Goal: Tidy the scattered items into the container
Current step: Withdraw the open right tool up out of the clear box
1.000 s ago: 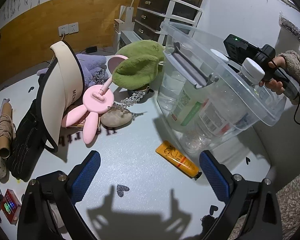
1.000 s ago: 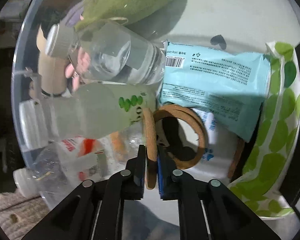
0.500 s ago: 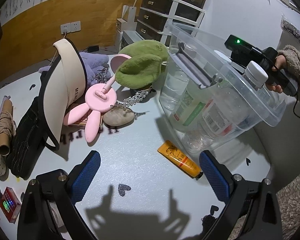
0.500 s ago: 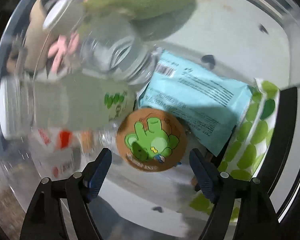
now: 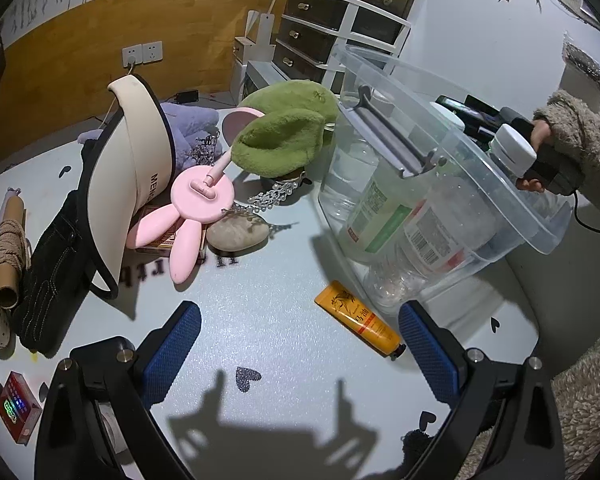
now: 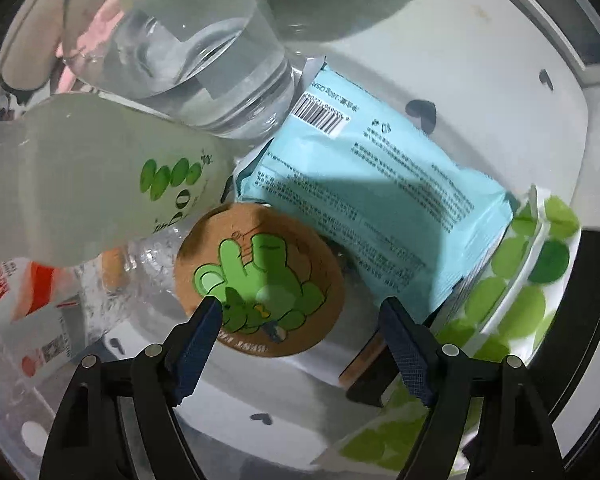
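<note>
Left wrist view: orange tube [image 5: 359, 320] flat, cap toward right tongs-finger.

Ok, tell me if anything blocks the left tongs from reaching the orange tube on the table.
Nothing visible does. The orange tube lies on bare table just ahead of the open left tongs, toward their right finger. The clear container stands behind the tube, not between.

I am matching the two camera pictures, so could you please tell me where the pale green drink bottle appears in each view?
Left wrist view: pale green drink bottle stands right of centre, seen through the clear bin's wall.
Right wrist view: it lies at left, above the frog coaster.
Shared landmark: the clear water bottle beside it.
</note>
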`<act>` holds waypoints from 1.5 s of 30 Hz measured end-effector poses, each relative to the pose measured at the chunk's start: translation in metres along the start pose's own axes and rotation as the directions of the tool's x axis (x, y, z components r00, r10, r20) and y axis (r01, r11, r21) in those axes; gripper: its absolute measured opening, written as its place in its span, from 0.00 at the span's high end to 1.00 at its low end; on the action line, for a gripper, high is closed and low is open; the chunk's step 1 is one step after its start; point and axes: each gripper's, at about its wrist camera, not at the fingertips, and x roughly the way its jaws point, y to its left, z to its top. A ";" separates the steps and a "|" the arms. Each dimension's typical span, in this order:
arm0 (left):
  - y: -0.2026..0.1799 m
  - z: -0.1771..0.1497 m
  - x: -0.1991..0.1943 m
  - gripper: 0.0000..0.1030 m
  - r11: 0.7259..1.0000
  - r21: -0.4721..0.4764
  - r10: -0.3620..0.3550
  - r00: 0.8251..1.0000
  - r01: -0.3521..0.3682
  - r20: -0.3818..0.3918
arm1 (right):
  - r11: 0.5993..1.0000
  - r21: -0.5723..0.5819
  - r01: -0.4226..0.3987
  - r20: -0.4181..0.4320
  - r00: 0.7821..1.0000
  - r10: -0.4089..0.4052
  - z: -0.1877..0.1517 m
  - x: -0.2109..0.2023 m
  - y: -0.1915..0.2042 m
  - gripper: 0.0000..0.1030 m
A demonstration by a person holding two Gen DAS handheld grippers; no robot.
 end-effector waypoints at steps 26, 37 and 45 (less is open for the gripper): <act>0.000 0.002 -0.001 0.03 1.000 0.011 -0.006 1.000 0.006 0.011 | 0.989 -0.069 -0.132 -0.082 0.989 0.126 0.048 -0.028 -0.011 0.11; -0.001 0.001 -0.006 0.03 1.000 0.008 0.001 1.000 -0.001 0.022 | 0.989 -0.088 -0.115 -0.086 0.991 0.107 0.071 -0.069 -0.031 0.11; -0.006 0.002 -0.017 0.03 1.000 0.025 0.009 0.998 -0.010 0.056 | 0.997 0.013 0.072 0.190 0.979 -0.074 0.074 -0.172 -0.053 0.11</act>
